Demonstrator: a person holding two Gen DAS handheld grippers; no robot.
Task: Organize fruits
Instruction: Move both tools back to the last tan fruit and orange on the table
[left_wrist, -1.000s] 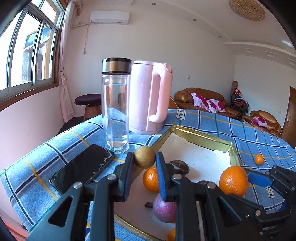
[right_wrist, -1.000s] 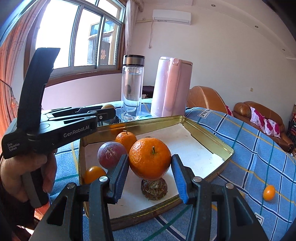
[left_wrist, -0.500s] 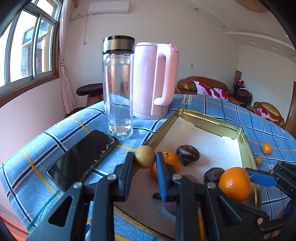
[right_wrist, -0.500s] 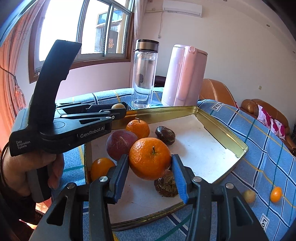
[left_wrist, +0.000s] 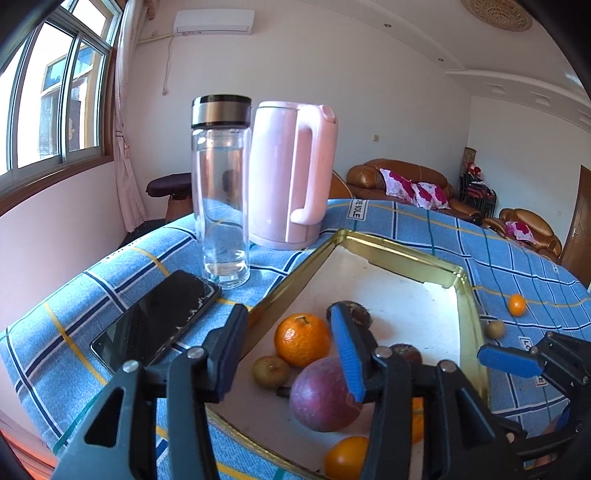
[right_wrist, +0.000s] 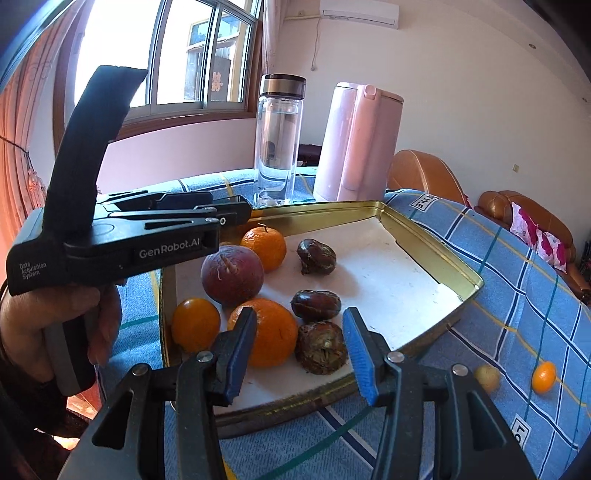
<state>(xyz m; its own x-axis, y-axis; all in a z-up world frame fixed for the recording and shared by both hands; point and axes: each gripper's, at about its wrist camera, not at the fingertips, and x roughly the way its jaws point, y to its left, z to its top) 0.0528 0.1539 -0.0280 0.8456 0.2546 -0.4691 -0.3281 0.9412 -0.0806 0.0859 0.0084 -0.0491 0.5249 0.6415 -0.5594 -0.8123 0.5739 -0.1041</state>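
Fruit left on the worktop (right_wrist: 517, 295) lies right of the tray (right_wrist: 424, 229); we judge the right gripper (right_wrist: 299, 347) nearer, both fingers spread, empty.

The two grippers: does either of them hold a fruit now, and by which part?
Nothing is held. The left gripper and the right gripper are both open above the gold metal tray.

Glass bottle (left_wrist: 221, 192) w/ pink kettle (left_wrist: 291, 173), phone (left_wrist: 157, 321) (cracked), brown sofa (left_wrist: 402, 184)
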